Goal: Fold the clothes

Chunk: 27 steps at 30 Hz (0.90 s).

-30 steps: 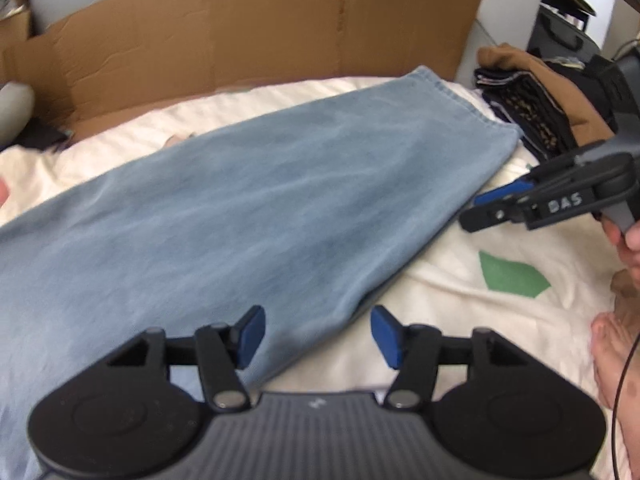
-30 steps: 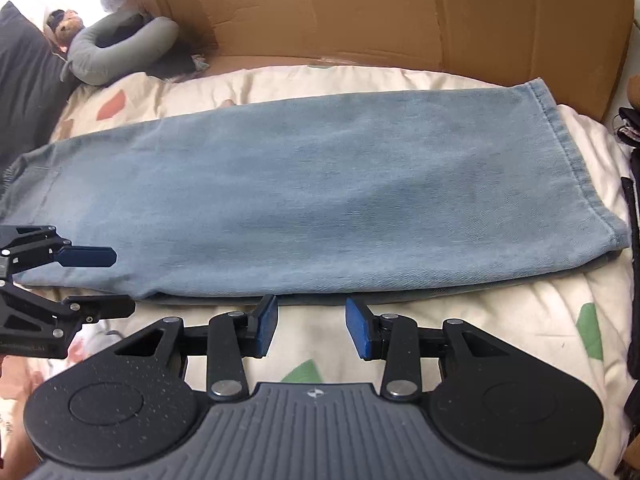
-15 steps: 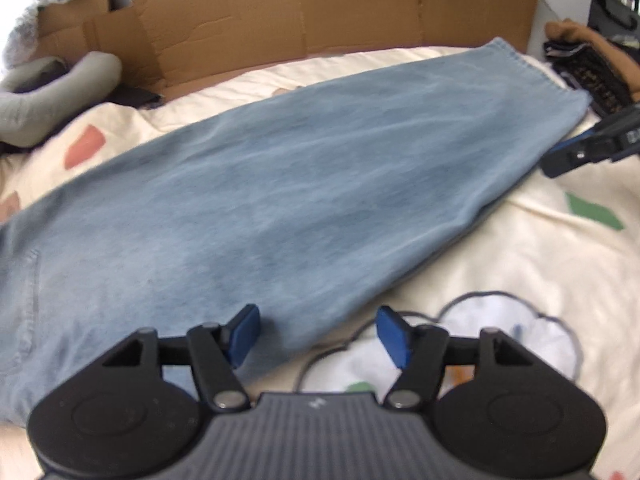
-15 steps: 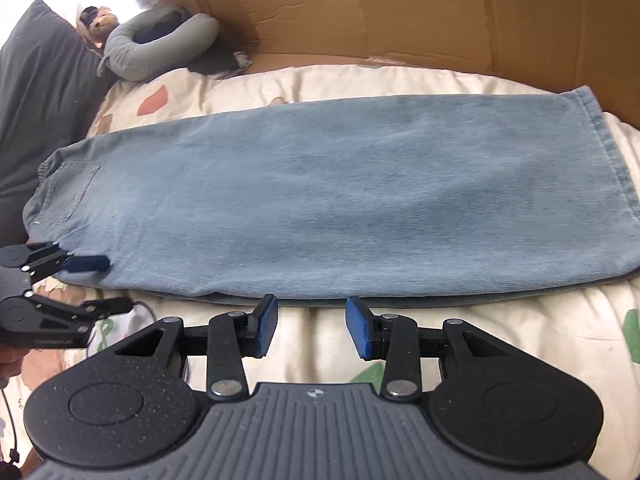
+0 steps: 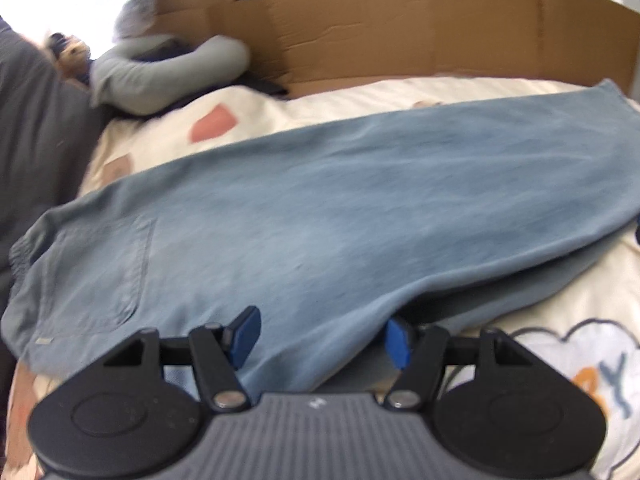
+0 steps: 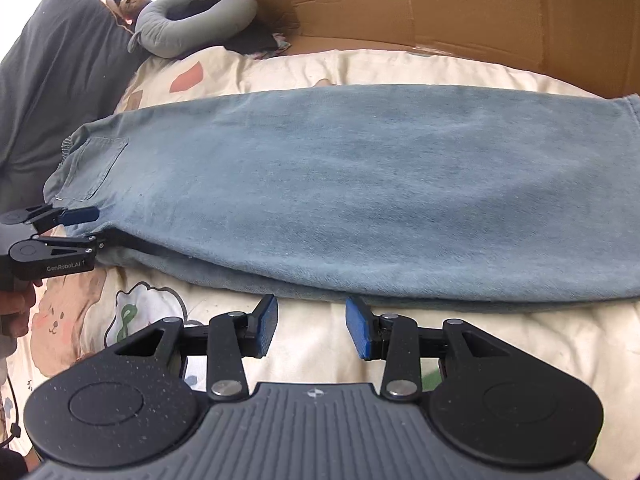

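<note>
Across our bedspread (image 6: 360,68) the jeans (image 6: 360,184) lie folded lengthwise. Our left gripper (image 5: 320,336) straddles the near edge by the waist, jaws apart, just opened wider; our right gripper (image 6: 312,322) hovers agape, empty. Pinching only the top layer would ruin our fold.

patterned bedsheet (image 6: 320,68), cardboard (image 6: 480,12), grey pillow (image 6: 60,60)

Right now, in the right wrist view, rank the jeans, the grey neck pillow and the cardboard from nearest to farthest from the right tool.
1. Jeans: lying flat just ahead of the right tool, across the bedspread.
2. Grey neck pillow: far upper left, by the dark pillow.
3. Cardboard: standing along the far edge, behind the neck pillow.
</note>
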Each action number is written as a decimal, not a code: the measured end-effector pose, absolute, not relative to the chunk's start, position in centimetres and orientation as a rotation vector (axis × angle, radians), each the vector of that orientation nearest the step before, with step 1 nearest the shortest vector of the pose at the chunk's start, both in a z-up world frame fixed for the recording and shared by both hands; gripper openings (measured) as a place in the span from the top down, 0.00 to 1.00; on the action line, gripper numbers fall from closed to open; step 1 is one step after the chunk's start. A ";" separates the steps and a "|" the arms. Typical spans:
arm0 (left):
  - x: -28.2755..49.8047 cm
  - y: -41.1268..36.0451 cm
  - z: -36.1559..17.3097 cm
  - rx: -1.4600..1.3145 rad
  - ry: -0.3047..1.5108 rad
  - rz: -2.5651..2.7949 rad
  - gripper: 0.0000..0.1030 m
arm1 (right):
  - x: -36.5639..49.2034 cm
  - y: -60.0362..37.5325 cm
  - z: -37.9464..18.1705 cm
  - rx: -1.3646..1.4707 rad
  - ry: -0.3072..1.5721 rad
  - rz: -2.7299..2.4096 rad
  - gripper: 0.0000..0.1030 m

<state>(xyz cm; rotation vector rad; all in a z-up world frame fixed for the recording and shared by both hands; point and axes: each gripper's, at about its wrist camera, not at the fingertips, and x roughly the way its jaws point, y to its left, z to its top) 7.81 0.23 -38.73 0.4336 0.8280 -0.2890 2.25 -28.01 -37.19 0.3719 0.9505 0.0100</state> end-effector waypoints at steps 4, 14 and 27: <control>7.7 1.9 -38.9 0.409 0.833 -0.183 0.33 | 3.4 -27.5 -37.5 0.369 0.955 0.033 0.56; 7.8 7.8 -39.4 0.240 0.862 0.087 0.20 | 3.8 -27.7 -38.2 0.364 0.969 0.026 0.56; 8.2 9.7 -42.1 -0.077 0.977 0.026 0.49 | 3.1 -28.2 -38.9 0.370 0.981 -0.007 0.57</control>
